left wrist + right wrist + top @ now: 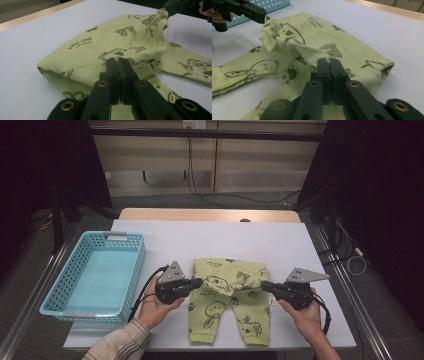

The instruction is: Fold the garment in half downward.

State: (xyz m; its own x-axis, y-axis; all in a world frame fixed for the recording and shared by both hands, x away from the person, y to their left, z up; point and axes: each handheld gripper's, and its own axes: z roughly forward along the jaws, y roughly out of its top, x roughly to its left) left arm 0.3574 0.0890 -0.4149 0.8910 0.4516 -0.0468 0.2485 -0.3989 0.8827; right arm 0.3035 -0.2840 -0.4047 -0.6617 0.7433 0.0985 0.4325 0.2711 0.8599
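Light green baby trousers (227,302) printed with dark cartoon dogs lie flat on the white table, legs toward the person and the waist part folded over. My left gripper (200,282) is shut on the cloth at the left edge of the fold; in the left gripper view its jaws (119,61) press together over the trousers (82,50). My right gripper (263,285) is shut on the right edge of the fold, and its own view has it (329,61) closed on the trousers (317,32). Each gripper view also shows the other gripper pinching a lifted corner.
A light blue perforated plastic basket (120,236) stands empty at the table's left side, close to my left hand. The white table cover (210,237) stretches behind the trousers to a wooden edge (210,214). Cables and dark stands sit on the floor beyond.
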